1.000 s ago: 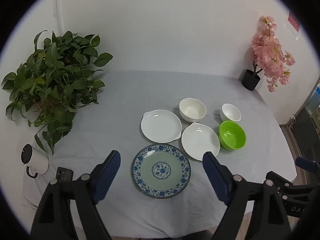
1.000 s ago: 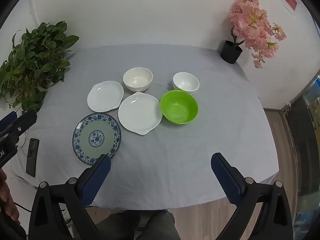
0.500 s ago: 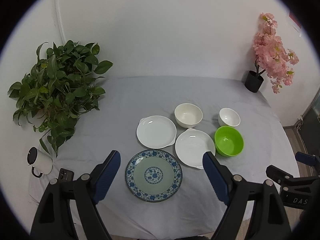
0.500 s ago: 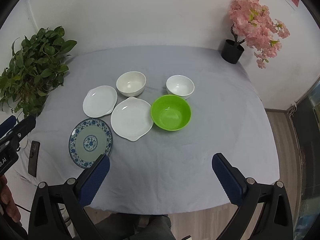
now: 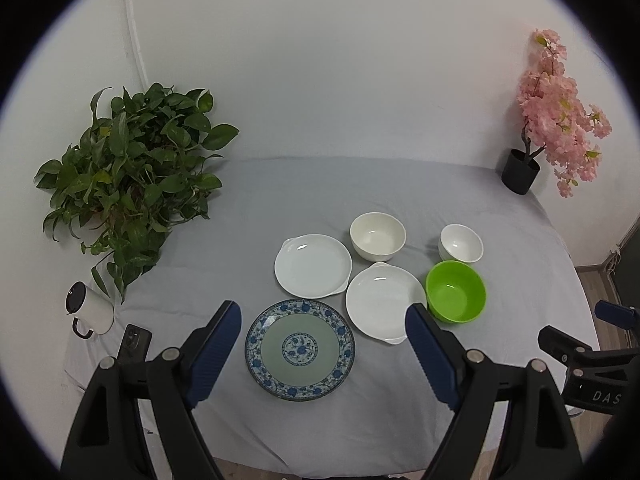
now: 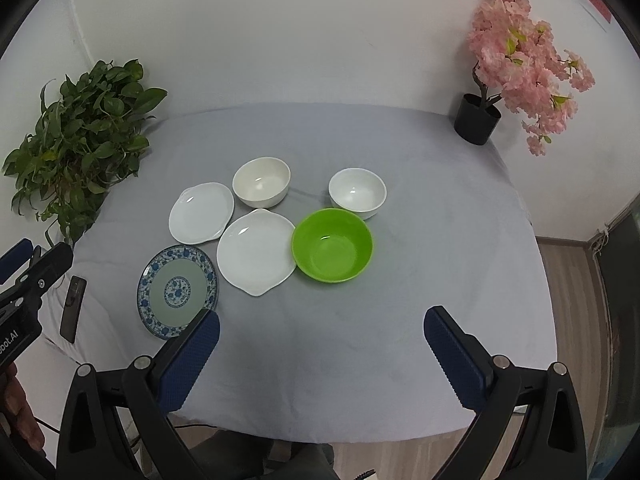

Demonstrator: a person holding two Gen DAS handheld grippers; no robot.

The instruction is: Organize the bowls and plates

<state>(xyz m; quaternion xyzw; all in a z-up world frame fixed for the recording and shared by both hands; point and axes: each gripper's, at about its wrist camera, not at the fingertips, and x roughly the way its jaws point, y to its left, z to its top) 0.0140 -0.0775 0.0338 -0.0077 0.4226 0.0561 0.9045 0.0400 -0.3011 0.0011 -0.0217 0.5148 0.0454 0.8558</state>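
Six pieces of tableware sit grouped on the grey-clothed worktop (image 6: 400, 280), none stacked. Blue-patterned plate (image 5: 300, 349) with a pale green centre: nearest the front edge, left of the group. White eared plate (image 5: 313, 265): behind it. Second white eared plate (image 5: 383, 302): to the right, its rim just beside the green bowl (image 5: 456, 297). Cream bowl (image 5: 377, 236): at the back, between the two white plates. Small white bowl (image 5: 461, 243): behind the green one. Left gripper (image 5: 324, 354): above the patterned plate, blue fingers (image 5: 216, 344) spread wide, holding nothing. Right gripper (image 6: 320, 356): above bare cloth in front of the green bowl, fingers likewise spread and empty. Periphery: leafy pothos (image 5: 128, 172), white mug (image 5: 90, 312) and dark phone (image 5: 134, 346) at left; pink blossom tree in a black pot (image 5: 556, 136) in the far right corner.
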